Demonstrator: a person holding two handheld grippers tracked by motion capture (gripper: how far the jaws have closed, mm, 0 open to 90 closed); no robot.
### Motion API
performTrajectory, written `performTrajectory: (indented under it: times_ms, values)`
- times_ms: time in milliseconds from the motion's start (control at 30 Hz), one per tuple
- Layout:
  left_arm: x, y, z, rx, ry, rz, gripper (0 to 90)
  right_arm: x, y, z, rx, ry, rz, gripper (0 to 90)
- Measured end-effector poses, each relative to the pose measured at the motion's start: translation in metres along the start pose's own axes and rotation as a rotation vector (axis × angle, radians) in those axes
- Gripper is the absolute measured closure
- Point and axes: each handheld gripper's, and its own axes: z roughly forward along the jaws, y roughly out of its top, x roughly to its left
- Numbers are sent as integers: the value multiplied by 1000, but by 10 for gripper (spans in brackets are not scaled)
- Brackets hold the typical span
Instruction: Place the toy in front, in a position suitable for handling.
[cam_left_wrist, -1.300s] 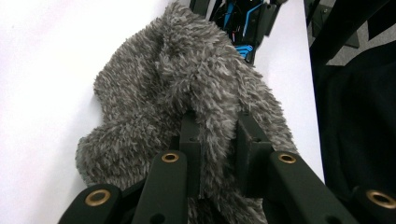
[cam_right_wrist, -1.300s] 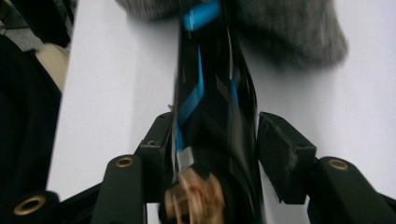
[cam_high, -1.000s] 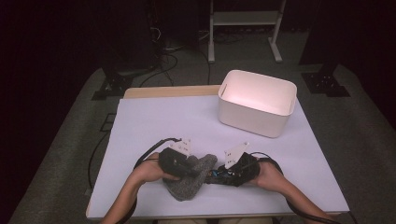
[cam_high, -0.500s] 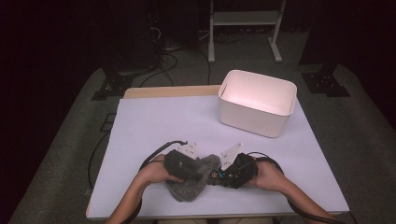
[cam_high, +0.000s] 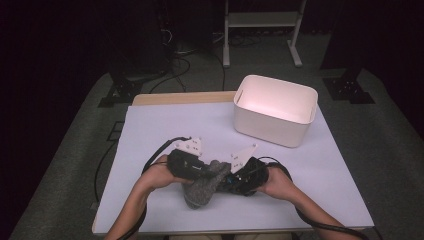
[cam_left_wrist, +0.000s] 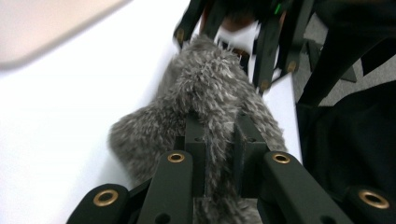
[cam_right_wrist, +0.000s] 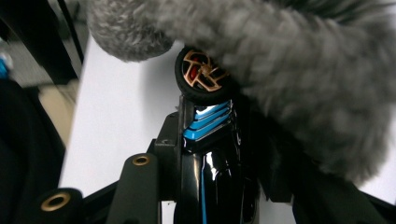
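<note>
Your left gripper has its fingers clenched on the grey fuzzy sock at the near middle of the bench — hold that fold firm. Your right gripper, fingers grasping the toy car, should ease it straight in — wheels catch on fuzz.

The high view is dim toward its edges, the floor near black from 9 to 3 o'clock; overhead light falls on the white table and glows pink inside the white bin. In the right gripper view, the grey furry cloth is blurred; glare streaks the glossy toy car.
</note>
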Motion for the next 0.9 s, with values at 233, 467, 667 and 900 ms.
performTrajectory:
  times_ms: [233,467,667,900]
  values:
    - [-3,12,6,46,-4,39,791,1,-6,-2,-64,-1,3,565]
    - [5,-13,20,44,-33,-26,784,2,-30,-11,-86,-14,29,563]
    - [8,-30,26,-3,-66,-69,778,3,-34,-15,-74,-12,35,563]
    - [10,-20,10,-43,-54,-63,796,-1,-29,-15,-127,2,63,565]
